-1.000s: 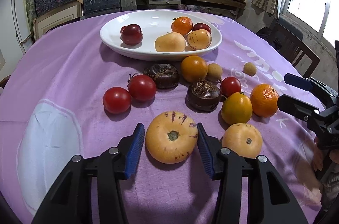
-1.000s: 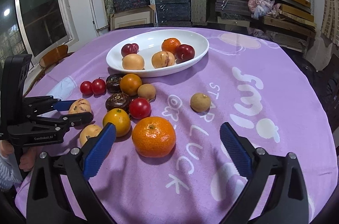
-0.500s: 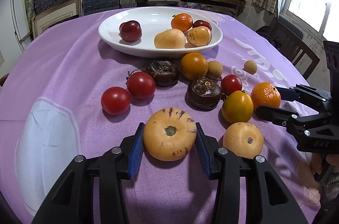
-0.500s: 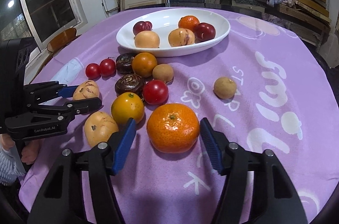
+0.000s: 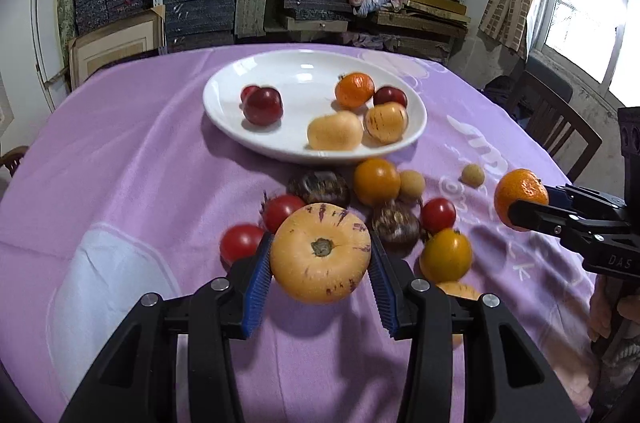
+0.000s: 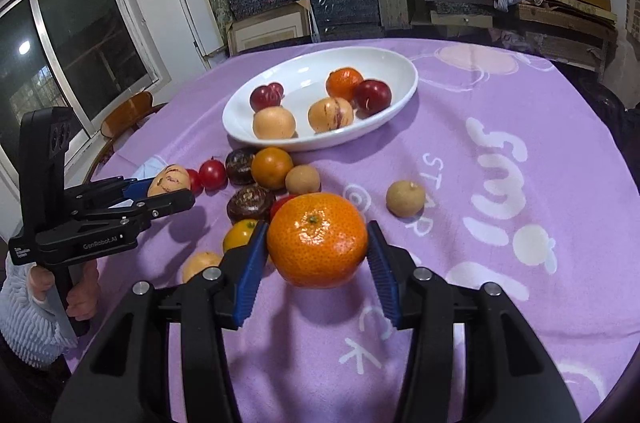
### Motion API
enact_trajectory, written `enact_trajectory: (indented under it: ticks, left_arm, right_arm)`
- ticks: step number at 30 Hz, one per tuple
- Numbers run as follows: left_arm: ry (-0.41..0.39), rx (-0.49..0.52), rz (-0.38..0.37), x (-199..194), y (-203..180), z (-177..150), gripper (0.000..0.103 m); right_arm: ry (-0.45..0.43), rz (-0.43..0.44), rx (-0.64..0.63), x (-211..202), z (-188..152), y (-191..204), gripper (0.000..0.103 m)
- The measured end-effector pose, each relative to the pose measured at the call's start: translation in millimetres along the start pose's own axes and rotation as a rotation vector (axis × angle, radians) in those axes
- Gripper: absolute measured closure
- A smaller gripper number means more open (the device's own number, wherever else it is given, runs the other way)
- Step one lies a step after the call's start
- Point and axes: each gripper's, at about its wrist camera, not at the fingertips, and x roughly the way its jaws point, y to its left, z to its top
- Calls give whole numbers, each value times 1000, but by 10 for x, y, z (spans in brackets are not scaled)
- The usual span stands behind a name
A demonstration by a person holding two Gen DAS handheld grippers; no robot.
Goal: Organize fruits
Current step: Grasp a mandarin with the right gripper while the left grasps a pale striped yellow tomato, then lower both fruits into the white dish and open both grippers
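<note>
The large round yellow-orange fruit with purple streaks [image 5: 320, 253] is clamped between the blue pads of the left tool [image 5: 320, 263] and is held just above the purple cloth-covered worktop [image 5: 120, 151], a shadow showing beneath it. The dimpled round orange mandarin [image 6: 317, 239] is gripped the same way by the right tool [image 6: 318, 255], also clear of the cloth. Both are taken across the widest part, with the stem end turned up, which is judged the soundest hold on a sphere.

The streaked fruit looks smooth, thin-skinned and fairly heavy, so slipping and bruising are the likely risks under a hard squeeze. The mandarin appears lighter, with a soft, grippy peel that should give slightly under the pads.

The shallow white oval ceramic dish [image 5: 240, 131], already holding several fruits, lies further back; a low, gentle release there is advisable, since round fruit can be expected to roll.
</note>
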Motion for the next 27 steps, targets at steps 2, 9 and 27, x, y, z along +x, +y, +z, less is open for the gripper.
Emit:
enact_trajectory:
  ticks: [2, 9, 27]
  left_arm:
    - [-22, -4, 7, -4, 35, 246, 57]
    - [14, -84, 17, 440, 229, 843, 57]
    - [111, -128, 13, 1061, 391, 929, 45]
  right_arm:
    - [-26, -35, -20, -70, 219, 5, 55]
    - [-22, -75, -20, 394, 1097, 21, 55]
    - [183, -167, -19, 2060, 1960, 131, 44]
